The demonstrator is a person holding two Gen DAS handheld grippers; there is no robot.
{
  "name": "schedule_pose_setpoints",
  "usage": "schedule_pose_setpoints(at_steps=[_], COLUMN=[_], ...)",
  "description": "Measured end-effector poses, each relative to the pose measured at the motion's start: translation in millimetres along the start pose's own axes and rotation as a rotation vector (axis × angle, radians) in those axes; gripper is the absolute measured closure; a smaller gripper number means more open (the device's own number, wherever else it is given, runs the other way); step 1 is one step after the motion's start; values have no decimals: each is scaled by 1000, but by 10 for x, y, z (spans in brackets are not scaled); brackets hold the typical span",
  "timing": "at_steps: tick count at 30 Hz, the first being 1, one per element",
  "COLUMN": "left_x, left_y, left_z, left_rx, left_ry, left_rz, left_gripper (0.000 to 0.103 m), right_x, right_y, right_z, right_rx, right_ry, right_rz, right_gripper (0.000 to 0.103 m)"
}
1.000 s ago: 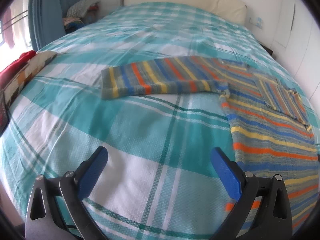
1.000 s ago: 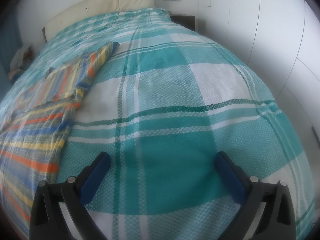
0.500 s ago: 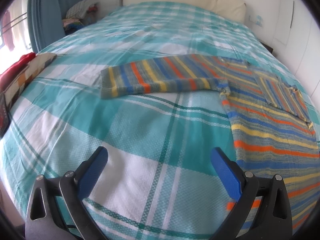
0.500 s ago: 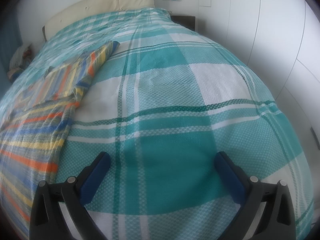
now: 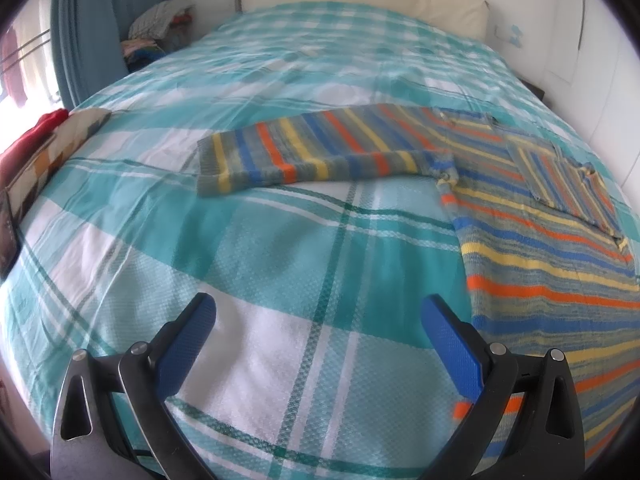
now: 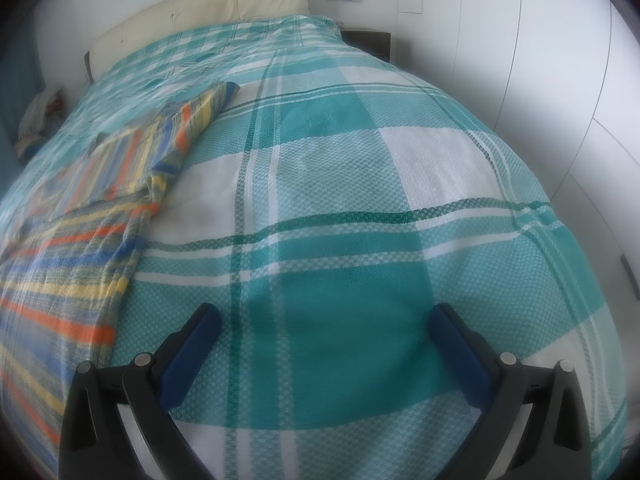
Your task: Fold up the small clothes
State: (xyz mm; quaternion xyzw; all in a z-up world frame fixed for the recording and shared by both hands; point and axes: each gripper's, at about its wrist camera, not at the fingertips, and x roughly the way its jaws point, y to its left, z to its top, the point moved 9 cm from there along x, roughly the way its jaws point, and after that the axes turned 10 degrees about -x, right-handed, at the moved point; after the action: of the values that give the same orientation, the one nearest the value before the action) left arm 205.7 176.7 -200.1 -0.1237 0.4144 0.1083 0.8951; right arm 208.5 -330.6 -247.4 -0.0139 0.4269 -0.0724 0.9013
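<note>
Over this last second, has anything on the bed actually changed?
Hardly anything. The striped sweater sits slightly further left in the left wrist view, so that camera drifted a little; the garment itself looks undisturbed. Nothing was gripped or released: the left gripper and right gripper stay open above the plaid bedspread.

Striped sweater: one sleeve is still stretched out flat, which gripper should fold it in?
Left. The outstretched sleeve lies straight ahead of the open left gripper. The right gripper, also open, faces bare bedspread, with the sweater off to its side.
</note>
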Motion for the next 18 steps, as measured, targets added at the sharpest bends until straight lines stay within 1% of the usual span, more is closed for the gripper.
schedule_pose_setpoints(at_steps=[4, 6, 9, 12, 14, 15, 16, 18], left_x=[-3, -31, -152, -210, -117, -34, 61, 311], left_y=[7, 62, 247, 591, 817, 918, 999, 1070], left_z=[3, 29, 178, 505, 750, 871, 971, 1146], left_rx=[-8, -47, -156, -298, -395, -428, -446, -433], left_ry=[8, 33, 50, 50, 84, 102, 119, 173], left_rz=[-9, -53, -174, -250, -312, -322, -309, -275], left_gripper=[1, 1, 1, 1, 1, 1, 1, 2], right_x=[1, 0, 0, 1, 4, 8, 9, 10], right_y=[-1, 0, -2, 0, -1, -1, -1, -1], right_z=[-1, 0, 0, 0, -1, -4, -7, -8], right_rx=[0, 0, 0, -1, -3, -5, -7, -10], right_ry=[0, 0, 0, 0, 2, 2, 3, 4], right_rz=[0, 0, 0, -1, -4, -5, -8, -11], right_gripper=[0, 0, 0, 0, 0, 0, 0, 0])
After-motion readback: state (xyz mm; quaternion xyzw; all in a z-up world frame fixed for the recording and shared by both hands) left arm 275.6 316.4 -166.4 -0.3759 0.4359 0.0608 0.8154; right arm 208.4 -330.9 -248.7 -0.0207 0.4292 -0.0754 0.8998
